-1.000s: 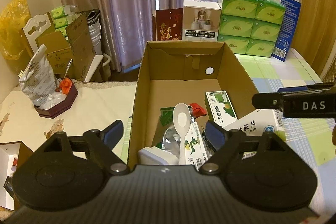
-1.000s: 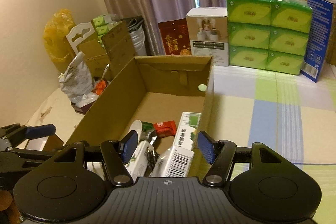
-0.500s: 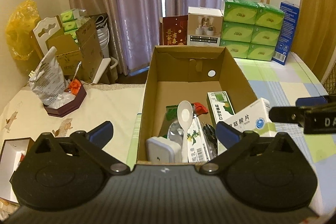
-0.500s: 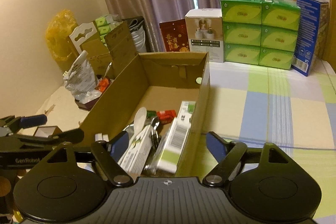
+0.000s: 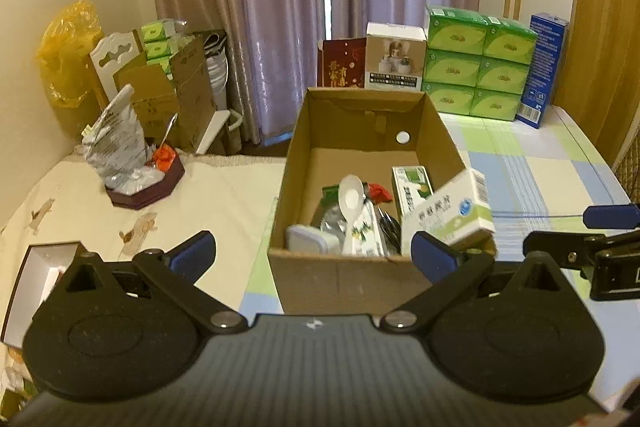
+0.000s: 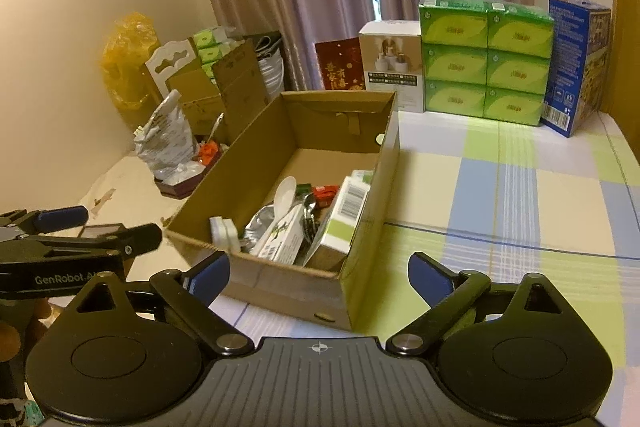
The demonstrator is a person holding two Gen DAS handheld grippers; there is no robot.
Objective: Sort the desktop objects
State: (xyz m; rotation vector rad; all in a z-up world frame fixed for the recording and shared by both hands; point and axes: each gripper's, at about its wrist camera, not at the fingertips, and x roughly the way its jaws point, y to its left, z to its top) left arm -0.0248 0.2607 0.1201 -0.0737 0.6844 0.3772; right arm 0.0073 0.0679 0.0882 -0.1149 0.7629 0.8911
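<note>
A: Left wrist view: the open brown cardboard box (image 5: 352,143) sits on the table straight ahead; what lies in it?

B: A white plastic spoon (image 5: 351,205) lies on top of a crumpled silver foil pouch (image 5: 334,223); a small white lidded case (image 5: 307,239) rests in the box's near left corner; a white carton with green leaf print (image 5: 370,235) sits under the spoon's handle; a red packet (image 5: 378,191) lies just behind the spoon; a green-and-white medicine box (image 5: 412,183) lies along the box's right wall.

A: And the white-and-green tablet box (image 5: 448,213)?

B: It leans tilted against the box's right wall, at the near right corner, one end poking above the rim; the barcode end faces the right wrist camera (image 6: 348,205).

A: The tools?

B: The left gripper (image 5: 312,253) hangs just in front of the box's near wall, its jaws spread wide, nothing between them; the right gripper (image 6: 318,273) is before the box's near right corner, also spread wide and holding nothing.

A: Behind the box?

B: Stacked green tissue packs (image 5: 478,63) and a white product carton (image 5: 394,57).
</note>
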